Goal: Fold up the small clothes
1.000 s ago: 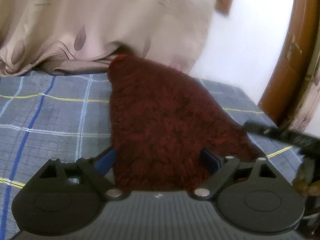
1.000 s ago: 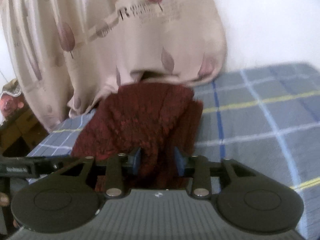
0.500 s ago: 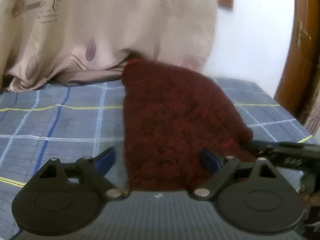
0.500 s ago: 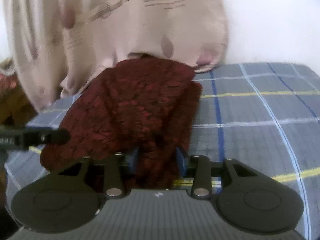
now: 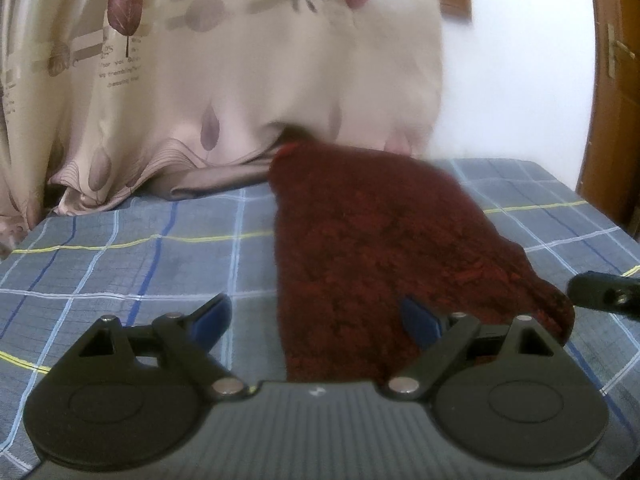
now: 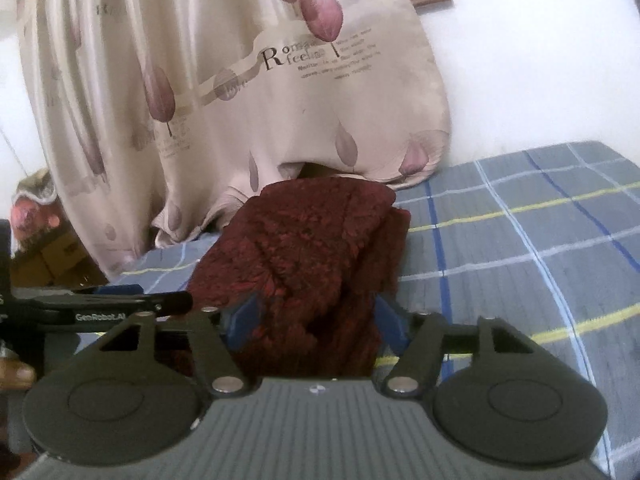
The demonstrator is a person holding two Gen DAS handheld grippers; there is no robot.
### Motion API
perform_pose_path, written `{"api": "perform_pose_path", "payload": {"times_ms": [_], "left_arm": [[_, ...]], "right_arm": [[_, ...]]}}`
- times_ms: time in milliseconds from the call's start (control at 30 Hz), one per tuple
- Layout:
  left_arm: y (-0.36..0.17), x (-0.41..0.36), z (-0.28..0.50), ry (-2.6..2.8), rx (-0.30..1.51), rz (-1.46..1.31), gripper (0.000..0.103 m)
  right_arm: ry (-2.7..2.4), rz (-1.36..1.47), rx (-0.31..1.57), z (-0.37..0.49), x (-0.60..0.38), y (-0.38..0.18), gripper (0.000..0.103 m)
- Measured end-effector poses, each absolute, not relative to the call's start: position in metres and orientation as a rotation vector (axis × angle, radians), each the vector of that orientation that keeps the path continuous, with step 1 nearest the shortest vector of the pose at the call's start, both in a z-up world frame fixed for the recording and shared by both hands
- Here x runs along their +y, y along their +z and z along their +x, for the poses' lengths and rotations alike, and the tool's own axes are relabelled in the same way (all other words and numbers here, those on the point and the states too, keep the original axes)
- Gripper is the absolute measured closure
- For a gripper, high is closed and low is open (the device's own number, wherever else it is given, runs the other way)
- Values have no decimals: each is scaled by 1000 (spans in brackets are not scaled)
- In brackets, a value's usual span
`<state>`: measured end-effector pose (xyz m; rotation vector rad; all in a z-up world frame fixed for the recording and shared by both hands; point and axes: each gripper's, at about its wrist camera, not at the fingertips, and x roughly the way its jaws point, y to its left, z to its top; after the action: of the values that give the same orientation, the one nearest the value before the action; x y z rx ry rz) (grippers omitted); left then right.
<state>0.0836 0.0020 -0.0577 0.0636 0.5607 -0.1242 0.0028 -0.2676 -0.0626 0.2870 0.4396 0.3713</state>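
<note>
A dark red fuzzy garment lies on the blue plaid bed cover, its far end under a beige curtain. My left gripper is open, its jaws wide apart over the garment's near left edge. My right gripper is open, its blue pads on either side of a bunched fold of the garment without pinching it. The right gripper's finger shows at the right edge of the left wrist view. The left gripper's finger shows at the left of the right wrist view.
A beige leaf-print curtain hangs behind the bed and drapes onto it. A white wall and a brown wooden door frame stand to the right. Cluttered items sit beyond the bed's left edge.
My right gripper has opened and let go of the fold it was shut on. Both grippers have drawn back and risen a little, and the garment lies flatter on the bed.
</note>
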Motion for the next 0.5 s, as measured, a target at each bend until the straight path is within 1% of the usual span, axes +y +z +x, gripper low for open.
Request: {"api": "perform_pose_path", "payload": {"times_ms": [67, 133, 200, 333, 367, 433, 500], "left_arm": [[-57, 3, 85, -127, 558, 66, 11], [-56, 3, 87, -122, 555, 78, 11], [-56, 4, 90, -123, 551, 91, 11], [-55, 6, 101, -116, 542, 106, 11], [-54, 8, 105, -120, 539, 99, 11], [-53, 18, 118, -154, 550, 48, 11], [-55, 33, 138, -207, 580, -36, 9]], "right_arm": [[371, 322, 443, 0, -272, -63, 29], [365, 360, 445, 0, -277, -63, 26], [360, 393, 450, 3, -283, -63, 22], [364, 474, 463, 17, -294, -60, 10], [369, 482, 467, 22, -295, -59, 7], [375, 478, 488, 35, -295, -57, 6], [378, 470, 505, 50, -295, -57, 2]]}}
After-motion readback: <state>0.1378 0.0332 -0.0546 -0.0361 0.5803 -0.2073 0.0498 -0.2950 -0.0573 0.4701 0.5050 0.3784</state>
